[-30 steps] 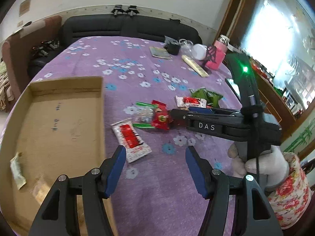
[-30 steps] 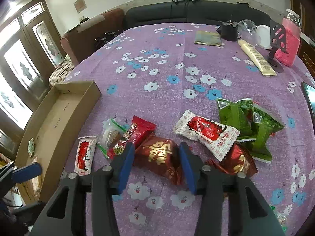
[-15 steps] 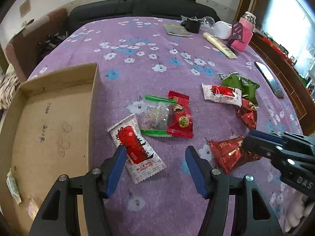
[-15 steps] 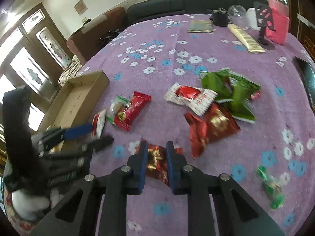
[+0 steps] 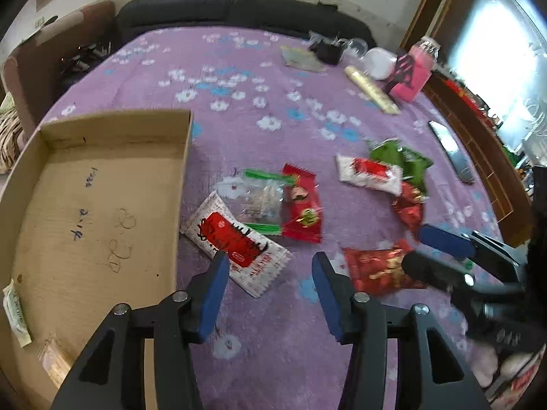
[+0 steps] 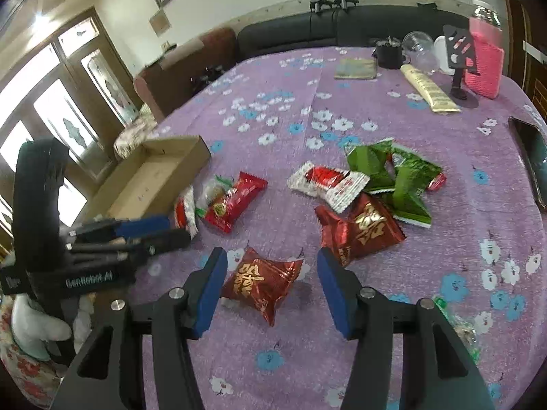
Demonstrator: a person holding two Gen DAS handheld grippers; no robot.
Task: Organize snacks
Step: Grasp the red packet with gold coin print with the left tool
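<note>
Snack packets lie scattered on the purple flowered tablecloth beside an open cardboard box. My left gripper hangs low over a white-and-red packet. Its jaws are closing with the packet's near corner between them, and the pads are not pressing on it. My right gripper is opening around a red packet with gold characters, which lies loose on the cloth between the pads. A second red foil packet, green packets and another white-and-red packet lie beyond it.
A clear packet and a red one lie just past the left gripper. A phone is near the right table edge. A pink container, cream tube and cup stand at the back. Two small packets sit in the box.
The right gripper was shut on the red gold-lettered packet and has opened, so the packet now rests on the cloth. The left jaws have narrowed over the white-and-red packet.
</note>
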